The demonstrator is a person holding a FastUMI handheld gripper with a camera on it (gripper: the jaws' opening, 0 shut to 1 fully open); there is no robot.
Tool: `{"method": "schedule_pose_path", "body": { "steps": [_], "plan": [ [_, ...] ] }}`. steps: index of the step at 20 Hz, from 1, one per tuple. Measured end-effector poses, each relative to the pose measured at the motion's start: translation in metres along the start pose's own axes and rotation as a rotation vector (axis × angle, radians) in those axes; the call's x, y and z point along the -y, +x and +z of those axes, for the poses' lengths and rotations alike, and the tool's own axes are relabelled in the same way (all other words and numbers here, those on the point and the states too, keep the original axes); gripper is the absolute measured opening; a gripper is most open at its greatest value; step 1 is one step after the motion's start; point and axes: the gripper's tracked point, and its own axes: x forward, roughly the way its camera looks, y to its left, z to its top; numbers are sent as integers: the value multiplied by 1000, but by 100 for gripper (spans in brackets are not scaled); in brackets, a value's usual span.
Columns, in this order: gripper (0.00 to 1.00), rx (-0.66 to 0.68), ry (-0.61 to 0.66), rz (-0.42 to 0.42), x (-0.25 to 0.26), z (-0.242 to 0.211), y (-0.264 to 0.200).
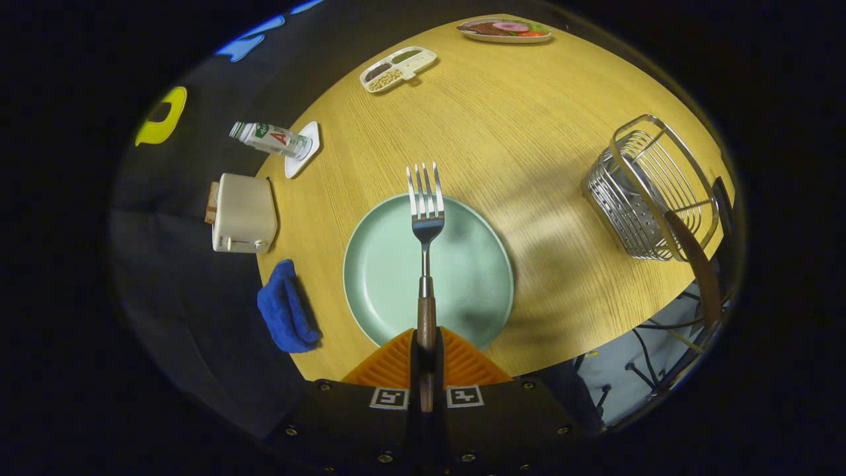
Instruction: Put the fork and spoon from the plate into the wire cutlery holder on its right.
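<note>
My gripper [426,344] is clenched on the fork [426,218] by its wooden handle, tines pointing straight ahead over the plate [383,277], no spoon on it. The wire cutlery holder [644,192] sits well off to my right, a wooden handle leaning out of it.

table [529,125]: round, light wood
centre: green plate [390,277]
right of plate: wire cutlery holder [651,192]
left of plate: toaster [243,213], blue cloth [285,316]
</note>
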Motion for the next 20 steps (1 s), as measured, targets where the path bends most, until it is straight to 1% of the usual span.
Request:
{"method": "schedule_pose_path", "body": {
  "steps": [4, 9, 13, 20],
  "plan": [
    [7, 26, 53, 23, 4, 4, -11],
    [6, 57, 128, 80, 3, 9, -27],
    [6, 109, 183, 113, 8, 19, -44],
    [6, 213, 298, 118, 40, 32, -72]
  ]
}}
